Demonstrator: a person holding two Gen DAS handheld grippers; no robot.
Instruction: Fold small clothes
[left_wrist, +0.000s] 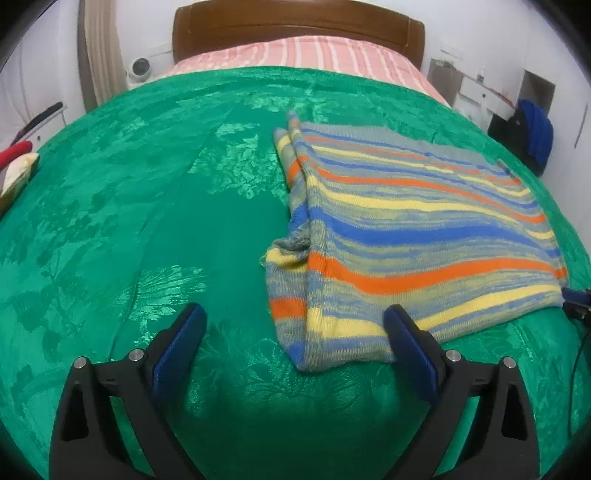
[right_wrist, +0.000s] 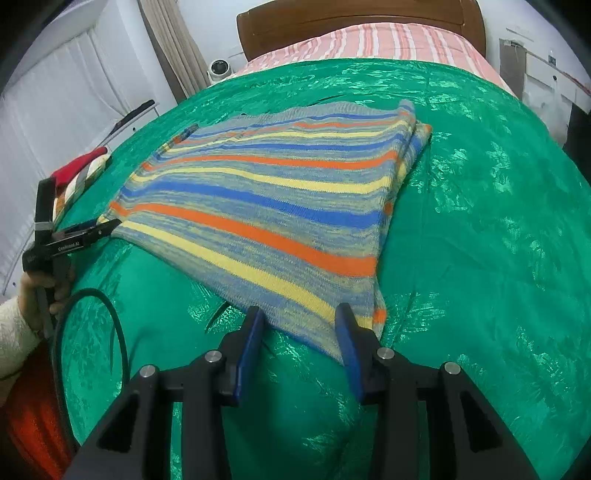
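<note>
While your left gripper (left_wrist: 295, 328) hovers with fingers spread wide at the striped sweater's (left_wrist: 406, 229) near left corner, you risk catching only the top layer and dragging the fold apart across the slick green bedspread (left_wrist: 147, 206). Your right gripper (right_wrist: 301, 325), fingers parted and holding nothing, straddles the near right hem; uneven lifting would skew it. Small white lettering on the left tool is too blurred to read.
</note>
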